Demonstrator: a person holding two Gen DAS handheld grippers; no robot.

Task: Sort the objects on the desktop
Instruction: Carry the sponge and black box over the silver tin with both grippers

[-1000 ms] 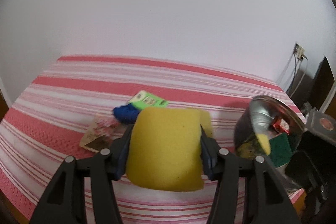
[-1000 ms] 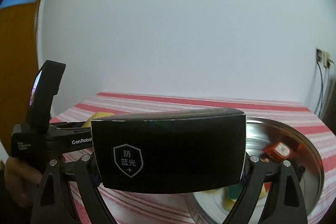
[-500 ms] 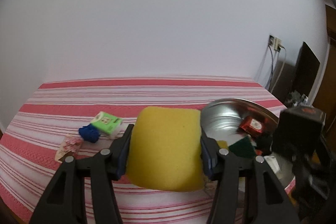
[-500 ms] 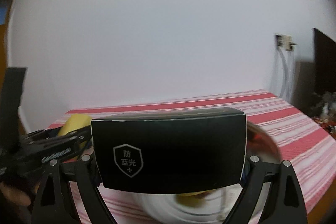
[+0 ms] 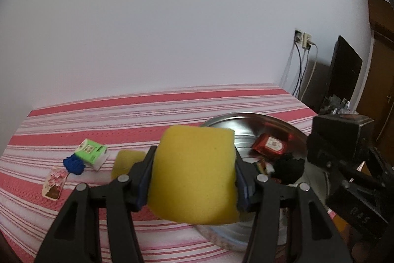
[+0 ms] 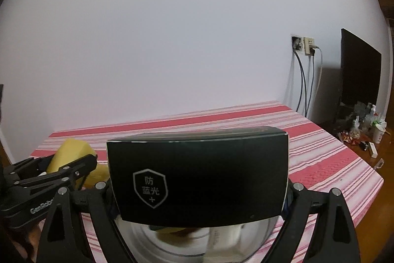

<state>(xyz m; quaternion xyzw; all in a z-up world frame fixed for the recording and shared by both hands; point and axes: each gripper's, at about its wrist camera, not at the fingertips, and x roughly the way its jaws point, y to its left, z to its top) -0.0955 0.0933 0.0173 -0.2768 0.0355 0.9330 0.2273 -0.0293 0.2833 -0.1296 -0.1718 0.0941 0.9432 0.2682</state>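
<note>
left gripper [image 5: 194,173]: jaws partly closed, clamped on yellow sponge [image 5: 194,171], centre of left view, just at the near-left rim of the bowl
right gripper [image 6: 199,189]: jaws wide, pressed on both ends of black box [image 6: 199,176] with shield logo, lower centre of right view, above the bowl
bowl: steel bowl [image 5: 248,120] right of centre in left view; holds red packet [image 5: 269,146] and black lump [image 5: 289,168]; other contents unclear
still on cloth: green-white carton [image 5: 92,152], blue knit item [image 5: 73,164], floral packet [image 5: 55,183], second yellow sponge [image 5: 126,162], all left of frame on striped tablecloth [image 5: 147,107]
risk 1: both grippers crowd the same bowl; right gripper's frame sits at far right of left view, near the sponge, so a clash is possible
risk 2: sponge is soft and squeezed; released too early, likely lands on the cloth short of the rim
risk 3: box is wide, held only at its ends; a tilt could let it slip
vs earlier: bowl shifts from lower right toward centre in left view; loose items slide left; sponge and box grips unchanged; box now hides most of the bowl in right view
</note>
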